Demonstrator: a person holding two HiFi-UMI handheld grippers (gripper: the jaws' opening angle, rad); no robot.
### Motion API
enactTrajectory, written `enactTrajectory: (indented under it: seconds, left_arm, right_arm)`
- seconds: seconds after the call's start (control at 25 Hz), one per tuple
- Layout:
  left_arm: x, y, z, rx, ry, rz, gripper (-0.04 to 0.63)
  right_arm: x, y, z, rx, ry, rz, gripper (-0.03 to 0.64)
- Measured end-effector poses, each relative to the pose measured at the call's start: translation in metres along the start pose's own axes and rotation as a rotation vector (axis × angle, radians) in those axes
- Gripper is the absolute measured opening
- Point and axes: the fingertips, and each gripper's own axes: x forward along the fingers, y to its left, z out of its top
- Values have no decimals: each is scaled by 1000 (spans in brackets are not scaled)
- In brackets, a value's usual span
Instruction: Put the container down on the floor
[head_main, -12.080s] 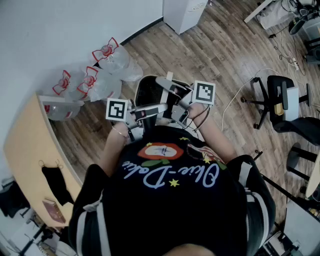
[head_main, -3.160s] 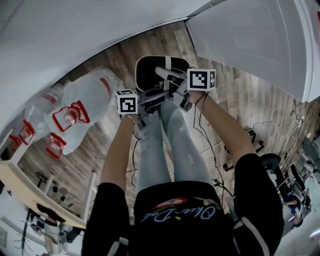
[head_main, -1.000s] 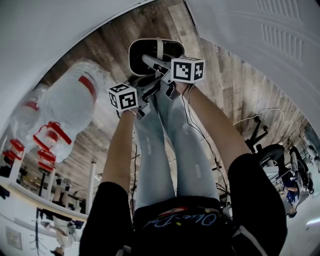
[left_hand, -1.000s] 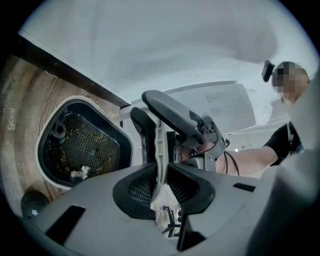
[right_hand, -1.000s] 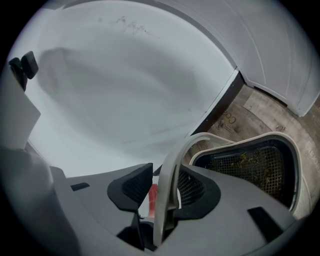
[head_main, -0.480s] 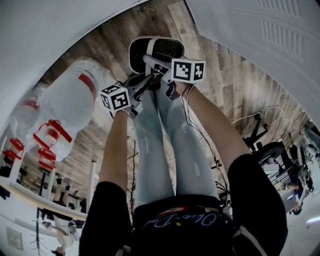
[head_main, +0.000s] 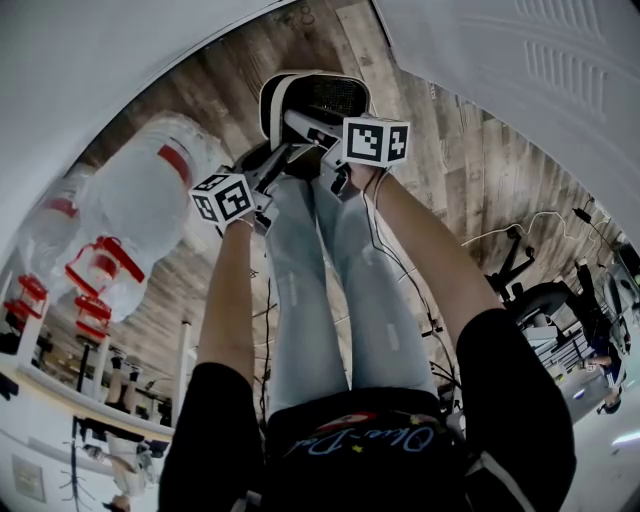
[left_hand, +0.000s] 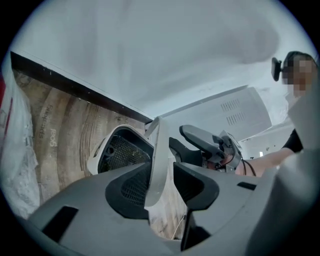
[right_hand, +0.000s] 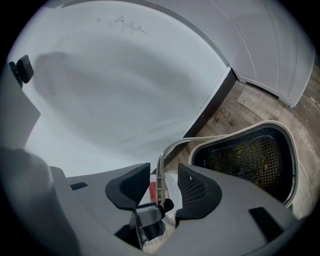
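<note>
The container (head_main: 338, 96), a white bin with a black mesh inner basket, stands on the wood floor by the wall. Its thin white handle (left_hand: 161, 150) arches up between both grippers. In the left gripper view the handle runs between the jaws of my left gripper (left_hand: 162, 186), which are opening: the strip lies against the left pad, with a gap on the right. My right gripper (right_hand: 164, 186) is open around the same handle (right_hand: 160, 181), with a gap on each side. In the head view the left gripper (head_main: 272, 165) and right gripper (head_main: 303, 125) sit just in front of the bin.
Clear plastic bags with red print (head_main: 135, 205) lie left of the bin. A white wall (head_main: 110, 60) with a black skirting runs behind it, and a white cabinet (head_main: 520, 80) stands to the right. The person's legs (head_main: 320, 290) are below the grippers. An office chair (head_main: 535, 295) is at the far right.
The left gripper's jaws have spread off the handle and its marker cube has drifted left and down. The right jaws also widened. The bin sits still on the floor.
</note>
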Motion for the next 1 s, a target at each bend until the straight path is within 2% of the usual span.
enactTrajectory:
  seconds: [0.44,0.6,0.84,1.0]
  left_arm:
    - [-18,43,8,9,-38,205,135]
    - [-33,61,9,2,-56,302,137]
    - [-46,68,6,9,-46,336,118]
    - [-49,64,10,-10,-88,315,117]
  right_arm:
    - [-2,-5,0,2,-8,-20,163]
    - [-5,-7,-3,-2,-2,-27,164]
    - [-8,-6,4,-10,-17,-33,164]
    - [-10,-6,5,-6,-32,-43,164]
